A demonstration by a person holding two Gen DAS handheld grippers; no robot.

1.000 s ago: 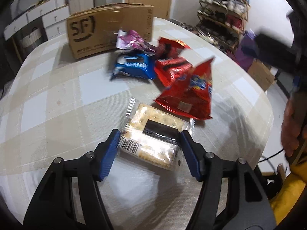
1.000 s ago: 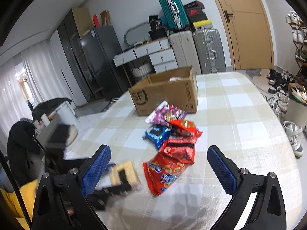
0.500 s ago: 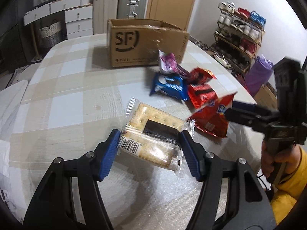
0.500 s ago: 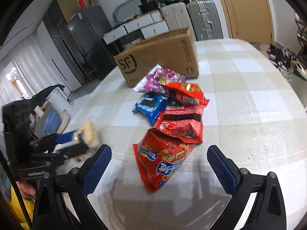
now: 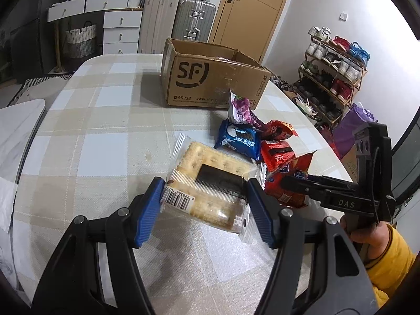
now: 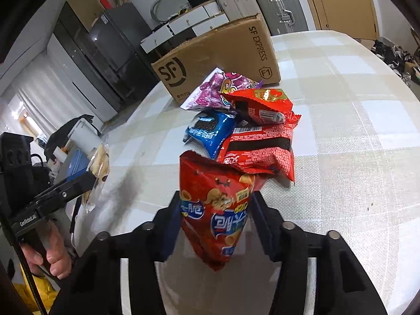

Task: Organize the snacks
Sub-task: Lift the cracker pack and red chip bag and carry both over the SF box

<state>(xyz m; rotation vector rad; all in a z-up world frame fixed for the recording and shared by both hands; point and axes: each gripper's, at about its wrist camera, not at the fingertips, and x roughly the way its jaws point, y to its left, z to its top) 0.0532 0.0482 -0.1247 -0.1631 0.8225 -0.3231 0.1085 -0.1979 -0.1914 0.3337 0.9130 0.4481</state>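
Observation:
My left gripper [image 5: 204, 186] is shut on a clear pack of square crackers [image 5: 210, 165] and holds it just above the checked table [image 5: 92, 144]. In the right wrist view, the jaws of my right gripper [image 6: 215, 199] are closing, and their pads press both sides of a red chip bag [image 6: 215, 210] that stands up between them. Behind it lie a blue cookie pack [image 6: 210, 128], two red packs [image 6: 262, 147] and a purple pack [image 6: 223, 86]. The open SF cardboard box [image 5: 210, 78] stands beyond the pile.
A shoe rack [image 5: 333, 78] stands off the table's right edge. Suitcases [image 5: 194, 18] and white drawers [image 5: 120, 29] line the far wall. A hand in a yellow sleeve [image 5: 388, 257] holds the right gripper. A white surface [image 5: 18, 131] adjoins the table on the left.
My right gripper came down over the red chip bag and its wide-open jaws closed onto it. My left gripper rose and swung toward the box with the cracker pack still in it.

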